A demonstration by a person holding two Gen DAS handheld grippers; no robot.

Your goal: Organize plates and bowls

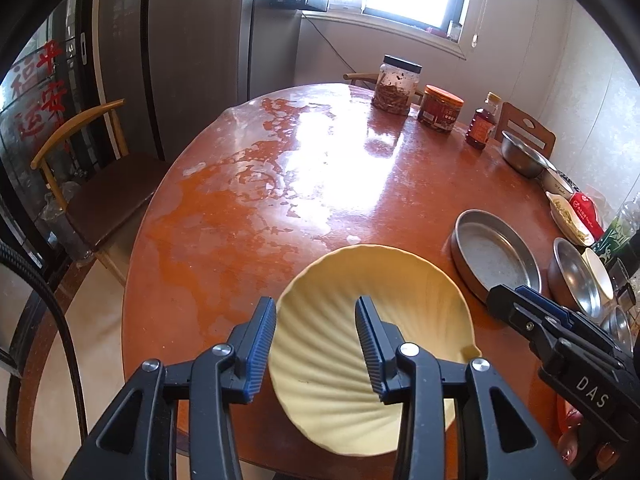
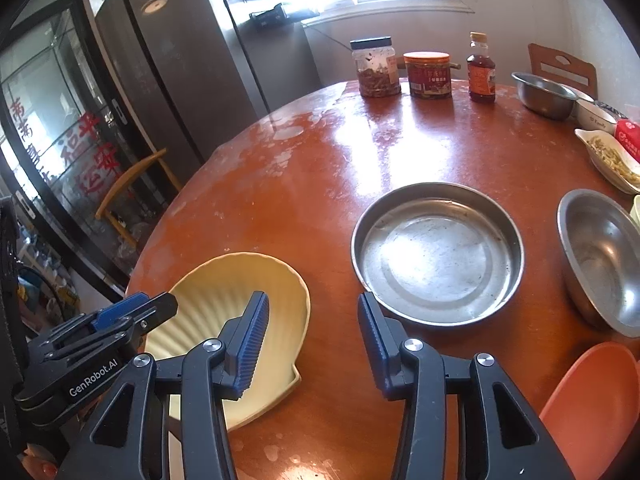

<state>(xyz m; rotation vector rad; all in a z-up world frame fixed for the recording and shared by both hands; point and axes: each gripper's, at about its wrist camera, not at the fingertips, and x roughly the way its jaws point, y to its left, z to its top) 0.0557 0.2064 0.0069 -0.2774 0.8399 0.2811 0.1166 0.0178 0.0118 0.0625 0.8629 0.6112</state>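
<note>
A pale yellow shell-shaped plate point(image 1: 360, 312) lies on the round brown table point(image 1: 248, 208) near its front edge. My left gripper point(image 1: 316, 340) hovers open over the plate's left part, its pads clear of the rim. In the right wrist view the same plate point(image 2: 216, 300) lies at the lower left. My right gripper point(image 2: 312, 336) stands open over the plate's right rim and the bare table, holding nothing. Ahead of it are a round steel pan point(image 2: 438, 256), a steel bowl point(image 2: 604, 256) and an orange plate point(image 2: 596, 408).
At the table's far side stand two jars point(image 2: 376, 68), a bottle point(image 2: 481, 72) and another steel bowl point(image 2: 544, 92). White dishes with food point(image 2: 608, 156) line the right edge. A wooden chair point(image 1: 100, 184) stands left of the table, before tall dark cabinets.
</note>
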